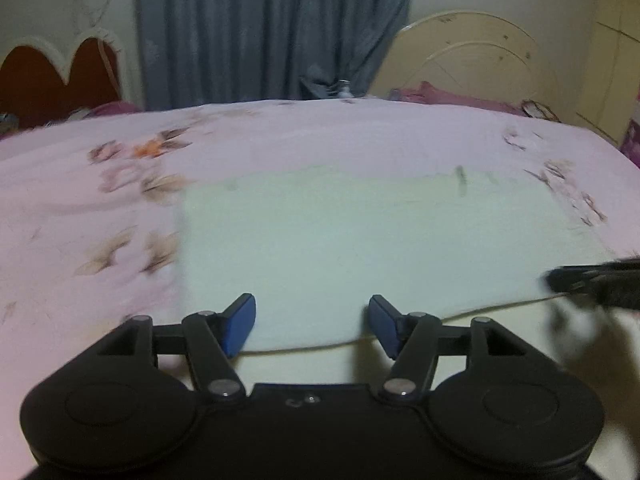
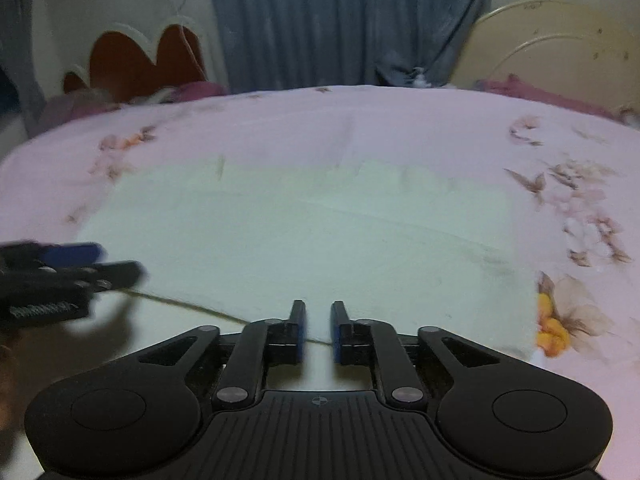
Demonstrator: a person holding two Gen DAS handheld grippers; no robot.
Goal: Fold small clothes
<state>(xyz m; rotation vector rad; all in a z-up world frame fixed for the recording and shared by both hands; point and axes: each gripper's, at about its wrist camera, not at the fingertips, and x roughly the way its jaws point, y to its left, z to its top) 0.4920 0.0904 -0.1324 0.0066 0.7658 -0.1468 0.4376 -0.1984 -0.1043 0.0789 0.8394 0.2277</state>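
Note:
A pale greenish-white garment (image 1: 360, 232) (image 2: 300, 240) lies spread flat on the pink flowered bedsheet (image 1: 280, 136) (image 2: 360, 120). Its near hem shows as a thin dark line just in front of both grippers. My left gripper (image 1: 312, 316) hovers over that hem near the cloth's left side, jaws wide open and empty; in the right wrist view it shows blurred at the left (image 2: 108, 264). My right gripper (image 2: 319, 320) is over the hem further right. Its blue pads (image 2: 301, 332) stand a narrow gap apart, and the hem runs flat under the gap, unpinched. In the left wrist view it shows blurred (image 1: 568, 280).
A blue curtain (image 1: 260, 28) hangs behind the bed. A cream headboard (image 1: 480, 52) stands at the far right and a red scalloped one (image 1: 40, 76) at the far left. Magenta bedding (image 1: 440, 96) lies along the far edge. Bare sheet surrounds the garment.

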